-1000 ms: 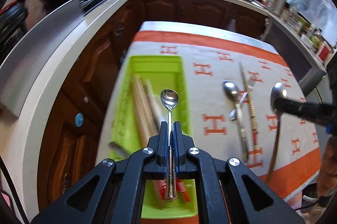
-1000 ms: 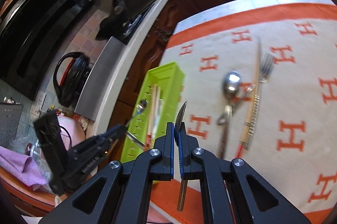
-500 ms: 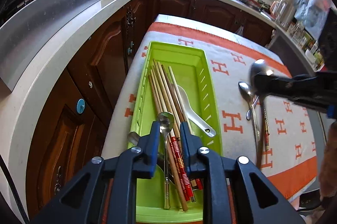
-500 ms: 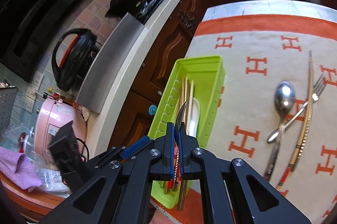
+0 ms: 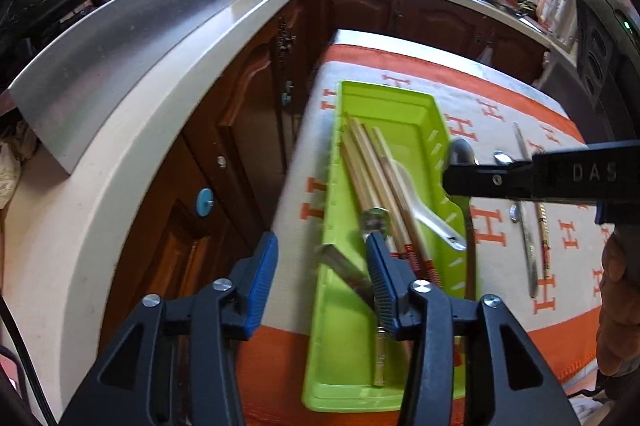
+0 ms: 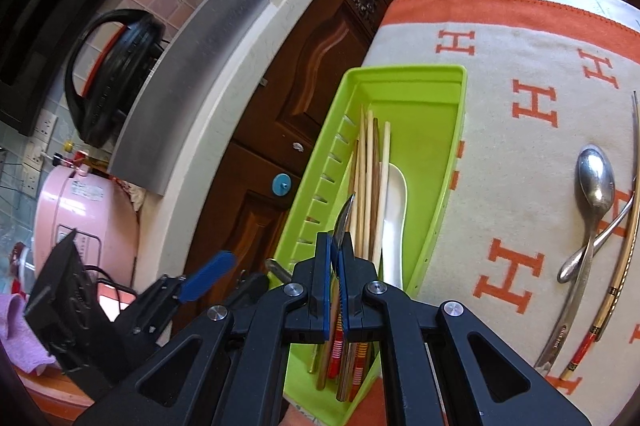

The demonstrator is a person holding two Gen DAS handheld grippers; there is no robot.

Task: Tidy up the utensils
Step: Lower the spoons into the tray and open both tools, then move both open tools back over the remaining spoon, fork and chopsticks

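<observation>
The left tool [image 5: 322,262] is seen with its jaws opening, and nothing is pressed between the blue pads. A metal spoon [image 5: 375,222] lies in the green tray [image 5: 348,342] just ahead of the tool's right-hand finger; its bowl is blurred, and most of its handle is hidden behind that finger, only the end being seen again lower down. Whether the finger touches the spoon cannot be told. A flat grey piece just left of that finger is smeared by motion and cannot be identified.

The right tool [image 6: 338,254] is closed tightly on a second metal spoon [image 6: 345,217], which is seen edge-on, so that only a thin curved sliver of its bowl rises above the pads. Its handle is hidden behind the tool in that view. It is held over the near part of the tray.

Ahead of the right tool, chopsticks [image 6: 370,181] and a white spoon [image 6: 394,218] are seen lying lengthwise in the tray; their near ends are covered by the tool's frame. The tray stands at the edge of the desk, on an orange and cream cloth [image 6: 516,129].

To the right of that tool, a spoon [image 6: 595,181], a smaller utensil crossed beneath it and a single chopstick [image 6: 624,262] are left on the cloth, partly cut off by the picture's edge.
</observation>
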